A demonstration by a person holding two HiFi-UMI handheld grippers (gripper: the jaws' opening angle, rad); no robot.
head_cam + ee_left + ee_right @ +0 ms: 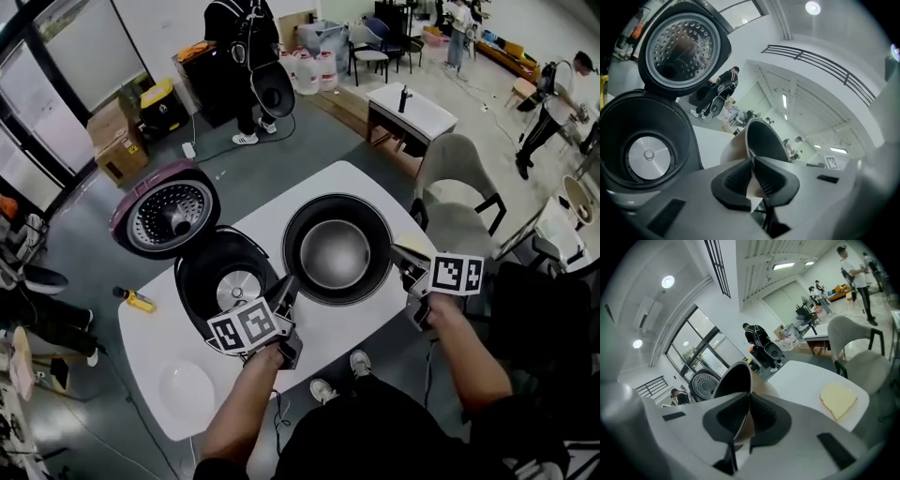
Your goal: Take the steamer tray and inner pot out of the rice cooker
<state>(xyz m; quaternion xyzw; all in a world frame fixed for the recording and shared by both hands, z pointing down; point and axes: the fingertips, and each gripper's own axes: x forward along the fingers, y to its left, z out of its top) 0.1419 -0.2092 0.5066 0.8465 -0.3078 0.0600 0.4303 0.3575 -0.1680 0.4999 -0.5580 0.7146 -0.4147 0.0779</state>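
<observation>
The dark round inner pot (337, 248) is out of the rice cooker and over the white table (364, 183), to the right of the cooker; I cannot tell if it touches the table. My left gripper (289, 287) is shut on its near-left rim and my right gripper (403, 259) on its right rim. In the left gripper view the jaws (752, 161) pinch the pot's thin rim (761, 140). The right gripper (747, 401) pinches the pot wall (733, 378) the same way. The rice cooker body (225, 281) stands empty, its lid (164, 216) open. A white round tray (186, 389) lies at the table's near-left corner.
A pale yellow cloth (839, 400) lies on the table near its right edge. A grey chair (459, 197) stands right of the table. A yellow tool (137, 301) lies on the floor at the left. People stand farther off in the room.
</observation>
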